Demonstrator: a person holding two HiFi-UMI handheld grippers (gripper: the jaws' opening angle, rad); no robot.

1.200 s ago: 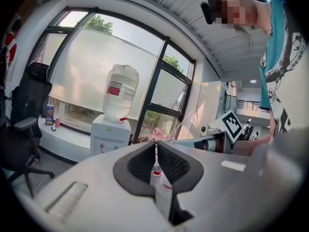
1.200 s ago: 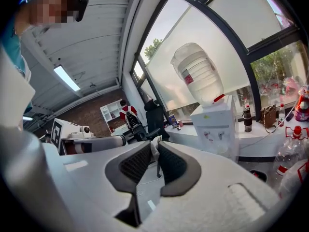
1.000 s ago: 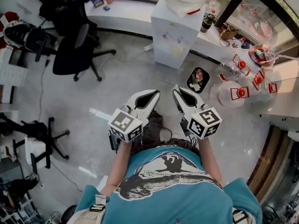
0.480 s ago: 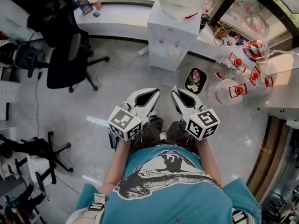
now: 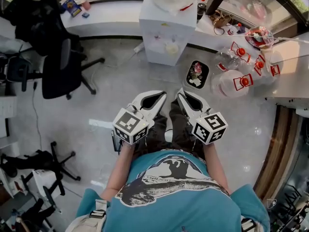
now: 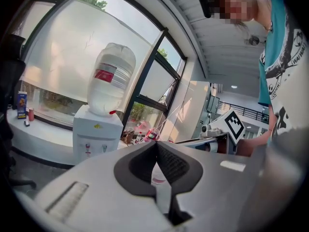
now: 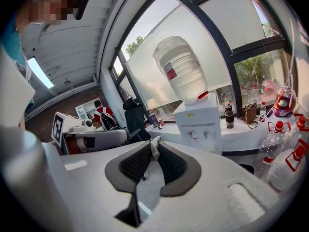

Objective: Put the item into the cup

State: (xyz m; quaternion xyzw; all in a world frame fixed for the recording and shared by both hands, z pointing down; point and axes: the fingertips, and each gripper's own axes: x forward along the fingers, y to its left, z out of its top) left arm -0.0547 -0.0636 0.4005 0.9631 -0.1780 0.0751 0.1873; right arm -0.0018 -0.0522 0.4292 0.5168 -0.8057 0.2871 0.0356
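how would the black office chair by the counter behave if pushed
The black office chair would probably roll easily: its star-shaped base seems to have casters, and the floor looks glossy. Pushed at its tall backrest, it might swivel instead of going straight.

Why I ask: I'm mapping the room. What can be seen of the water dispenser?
The water dispenser is a white, plastic-looking box cabinet standing upright on the floor, at the curved white counter below the window. An upended clear bottle with a red label sits on top. Its front shows two small taps.
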